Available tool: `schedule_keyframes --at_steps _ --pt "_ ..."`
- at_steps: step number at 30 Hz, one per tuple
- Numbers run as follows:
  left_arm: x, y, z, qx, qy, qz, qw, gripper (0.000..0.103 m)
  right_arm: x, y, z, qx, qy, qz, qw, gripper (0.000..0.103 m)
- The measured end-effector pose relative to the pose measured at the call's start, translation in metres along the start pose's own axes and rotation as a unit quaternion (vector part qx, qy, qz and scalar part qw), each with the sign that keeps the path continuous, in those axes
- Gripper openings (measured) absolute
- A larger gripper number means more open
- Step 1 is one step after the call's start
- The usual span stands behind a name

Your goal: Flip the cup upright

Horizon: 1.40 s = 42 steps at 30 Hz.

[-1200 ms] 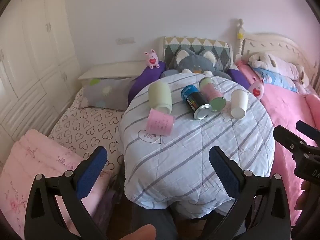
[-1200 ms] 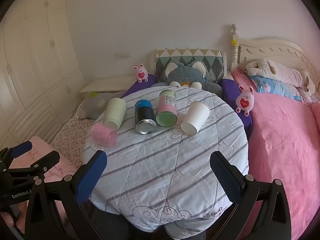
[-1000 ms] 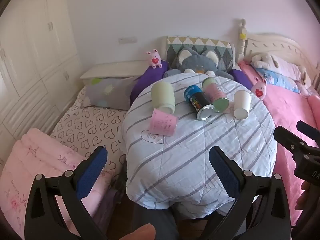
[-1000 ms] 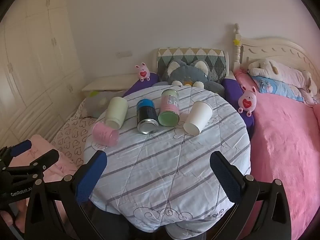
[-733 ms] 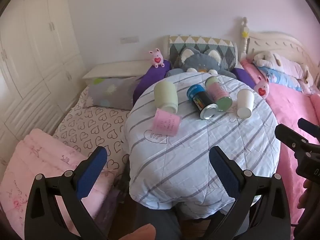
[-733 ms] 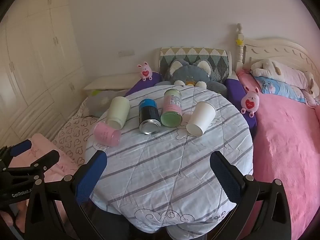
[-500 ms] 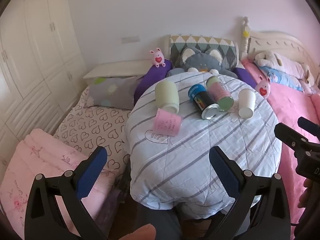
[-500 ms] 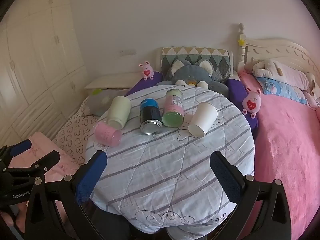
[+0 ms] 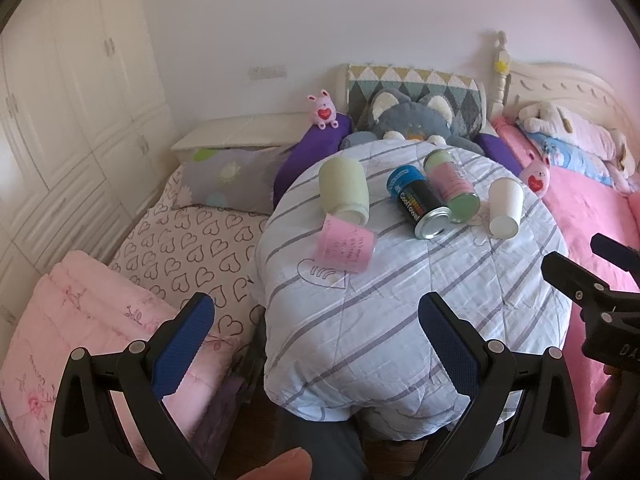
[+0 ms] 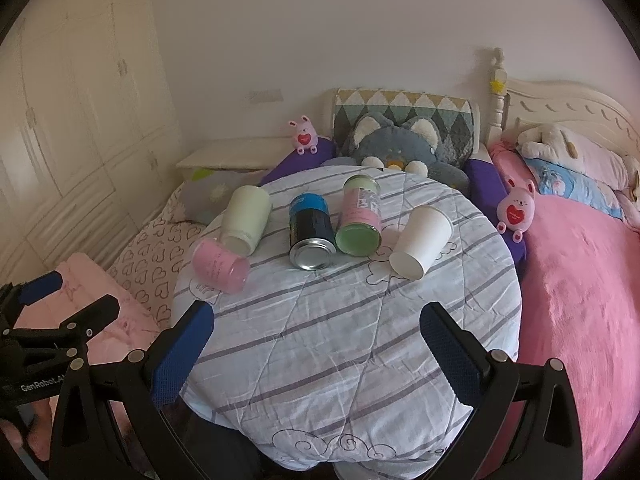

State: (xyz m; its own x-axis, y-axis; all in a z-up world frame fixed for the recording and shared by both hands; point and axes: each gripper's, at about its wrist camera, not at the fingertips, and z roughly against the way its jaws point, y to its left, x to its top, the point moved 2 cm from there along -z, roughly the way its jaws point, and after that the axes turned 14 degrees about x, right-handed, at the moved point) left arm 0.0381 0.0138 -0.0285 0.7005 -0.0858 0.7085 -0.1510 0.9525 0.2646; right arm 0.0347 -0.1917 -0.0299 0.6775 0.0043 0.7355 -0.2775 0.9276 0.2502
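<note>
Several containers lie on their sides on a round table under a striped cloth (image 9: 400,320) (image 10: 340,340): a pink cup (image 9: 346,248) (image 10: 220,266), a pale green cup (image 9: 344,190) (image 10: 246,220), a black and blue can (image 9: 418,202) (image 10: 312,232), a pink and green can (image 9: 452,186) (image 10: 360,216) and a white paper cup (image 9: 505,208) (image 10: 422,240). My left gripper (image 9: 316,344) is open and empty, well short of the table's near-left edge. My right gripper (image 10: 316,348) is open and empty over the table's near edge.
A heart-print mattress (image 9: 188,240) and folded pink blanket (image 9: 80,312) lie left of the table. A pink bed (image 10: 580,300) with plush toys lies right. A grey plush cat (image 10: 396,144) and cushion sit behind the table. White wardrobes (image 10: 80,120) line the left wall.
Both grippers have drifted slightly leftward and back, so the table and cups shift a little right in both views. Both grippers stay open and empty. The cups have not moved.
</note>
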Motion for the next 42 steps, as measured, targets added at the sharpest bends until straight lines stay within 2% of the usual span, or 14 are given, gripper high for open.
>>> schedule_keyframes --at_steps 8,14,18,22,26,32,36,39,41,42 --pt "0.001 0.002 -0.032 0.017 0.029 0.005 0.9994 0.103 0.011 0.006 -0.04 0.027 0.033 0.042 0.998 0.103" --pt "0.002 0.006 -0.069 0.032 0.06 0.012 0.9976 0.103 0.018 0.01 -0.093 0.052 0.077 0.064 0.994 0.103" --pt "0.0 0.01 -0.098 0.039 0.086 0.018 0.9954 0.103 0.019 0.019 -0.132 0.074 0.112 0.095 0.986 0.103" --pt "-0.001 0.012 -0.12 0.04 0.107 0.023 0.9932 0.103 0.02 0.03 -0.169 0.099 0.15 0.133 0.975 0.103" --pt "-0.004 0.017 -0.143 0.043 0.126 0.027 0.9908 0.103 0.021 0.041 -0.202 0.121 0.187 0.181 0.958 0.103" --pt "-0.012 0.026 -0.166 0.047 0.149 0.038 0.9869 0.103 0.016 0.056 -0.232 0.157 0.232 0.235 0.931 0.103" --pt "-0.016 0.028 -0.174 0.048 0.161 0.039 0.985 0.103 0.012 0.063 -0.248 0.177 0.25 0.249 0.919 0.102" --pt "-0.018 0.026 -0.176 0.047 0.165 0.035 0.9846 0.103 0.009 0.067 -0.258 0.178 0.26 0.251 0.915 0.091" --pt "-0.019 0.027 -0.176 0.047 0.166 0.035 0.9844 0.103 0.007 0.067 -0.261 0.182 0.266 0.252 0.912 0.069" --pt "-0.019 0.027 -0.176 0.047 0.166 0.035 0.9844 0.103 0.006 0.067 -0.263 0.18 0.268 0.252 0.913 0.069"
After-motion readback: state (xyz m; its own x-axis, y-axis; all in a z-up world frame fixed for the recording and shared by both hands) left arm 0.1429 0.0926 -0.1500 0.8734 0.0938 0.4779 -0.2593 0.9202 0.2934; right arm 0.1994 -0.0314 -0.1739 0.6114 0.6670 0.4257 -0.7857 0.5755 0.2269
